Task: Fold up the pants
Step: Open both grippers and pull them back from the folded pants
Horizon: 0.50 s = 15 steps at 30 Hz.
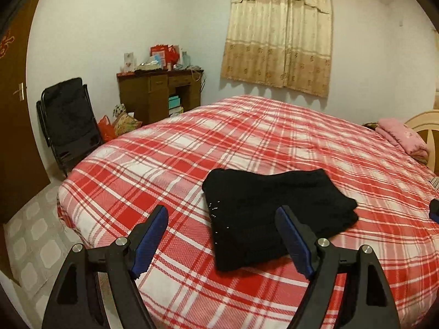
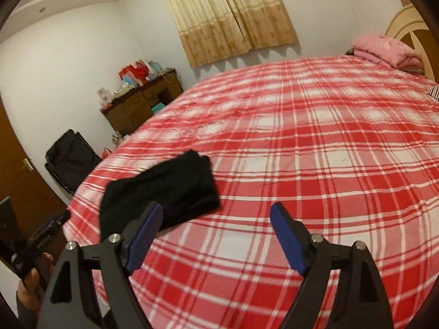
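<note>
Ahead of the left gripper (image 1: 222,222) and right gripper (image 2: 216,219), both wide open and empty, the folded pants (image 1: 274,208) lie loose; any snag would unfold them.

I see a big bed with a red-and-white checked cover (image 1: 274,142). Past it, a brown wooden desk (image 1: 159,96), a black folding chair (image 1: 68,120).

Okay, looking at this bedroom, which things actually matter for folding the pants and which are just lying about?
Part of the job:
- black pants, lying folded on the plaid bed
- left claw, open, empty
- right claw, open, empty

Just lying about:
- pink blanket by the headboard
- black folding chair
- cluttered wooden desk
- curtain
</note>
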{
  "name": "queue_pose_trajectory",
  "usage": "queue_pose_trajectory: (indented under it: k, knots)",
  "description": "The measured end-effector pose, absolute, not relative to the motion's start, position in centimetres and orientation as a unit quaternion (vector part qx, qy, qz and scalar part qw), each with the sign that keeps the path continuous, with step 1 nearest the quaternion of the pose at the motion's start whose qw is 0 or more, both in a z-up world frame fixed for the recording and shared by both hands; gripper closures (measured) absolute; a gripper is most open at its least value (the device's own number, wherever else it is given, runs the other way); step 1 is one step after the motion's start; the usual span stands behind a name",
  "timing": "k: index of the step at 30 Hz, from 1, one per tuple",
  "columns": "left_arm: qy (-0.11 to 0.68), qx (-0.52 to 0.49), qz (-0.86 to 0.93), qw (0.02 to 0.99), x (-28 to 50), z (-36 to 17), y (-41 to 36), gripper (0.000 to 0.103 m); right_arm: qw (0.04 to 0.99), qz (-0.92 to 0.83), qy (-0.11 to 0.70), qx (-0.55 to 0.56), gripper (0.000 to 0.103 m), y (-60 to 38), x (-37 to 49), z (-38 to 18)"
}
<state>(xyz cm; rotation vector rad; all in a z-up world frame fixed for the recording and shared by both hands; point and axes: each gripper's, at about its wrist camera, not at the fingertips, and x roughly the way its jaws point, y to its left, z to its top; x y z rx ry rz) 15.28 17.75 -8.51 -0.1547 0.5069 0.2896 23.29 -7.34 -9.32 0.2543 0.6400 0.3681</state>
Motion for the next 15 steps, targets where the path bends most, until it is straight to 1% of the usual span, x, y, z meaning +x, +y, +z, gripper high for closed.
queue_pose_trajectory:
  k: [2,7,10,15]
  knots:
    - [0.242,-0.069,0.143,0.957,14.6,-7.6,17.3,0.021,0.931,0.188,0.291,0.113,0.011,-6.8,21.9,-8.2]
    - [0.223,-0.062,0.141,0.963,13.3,-5.9,16.4,0.021,0.949,0.188,0.248,0.052,0.009,-5.1,19.4,-5.9]
    - [0.217,-0.059,0.137,0.965,12.8,-5.4,15.9,0.021,0.958,0.180,0.224,0.012,0.007,-4.5,17.9,-5.0]
    - [0.208,-0.049,0.133,0.968,12.3,-5.0,15.4,0.021,0.959,0.181,0.218,0.007,0.005,-4.6,17.0,-4.5]
